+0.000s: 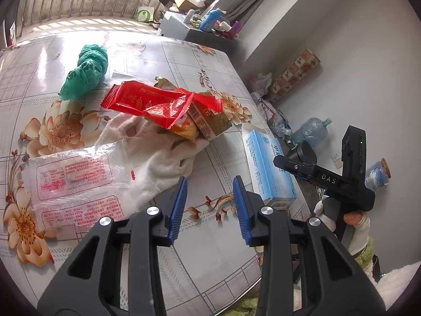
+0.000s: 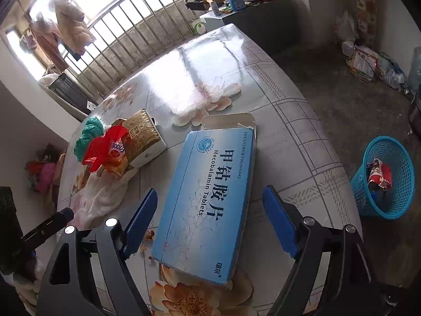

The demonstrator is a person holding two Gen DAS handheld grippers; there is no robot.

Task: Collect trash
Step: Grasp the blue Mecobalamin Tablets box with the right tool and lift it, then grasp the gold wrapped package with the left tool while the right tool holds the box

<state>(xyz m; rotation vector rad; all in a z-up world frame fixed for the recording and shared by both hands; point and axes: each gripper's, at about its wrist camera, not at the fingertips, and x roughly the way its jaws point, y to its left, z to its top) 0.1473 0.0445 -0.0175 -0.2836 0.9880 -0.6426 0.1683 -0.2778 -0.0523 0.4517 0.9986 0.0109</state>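
Observation:
A blue medicine box (image 2: 208, 197) with an open end flap lies near the edge of the flowered table (image 1: 205, 250). My right gripper (image 2: 210, 191) is open, one jaw on each side of the box, and neither pad touches it. My left gripper (image 1: 210, 184) is open above bare tabletop with nothing between its fingers. Just beyond it lie a white cloth (image 1: 163, 168), a clear wrapper with red print (image 1: 76, 181), a red snack wrapper (image 1: 158, 105), a small gold carton (image 1: 210, 121) and a crumpled green bag (image 1: 86, 73).
A blue mesh basket (image 2: 365, 194) holding some wrappers stands on the floor right of the table. A gold tissue pack (image 2: 142, 137) sits by the red wrapper. A large water bottle (image 1: 313, 129) and bags lie along the wall. A cluttered cabinet (image 2: 252, 13) stands behind the table.

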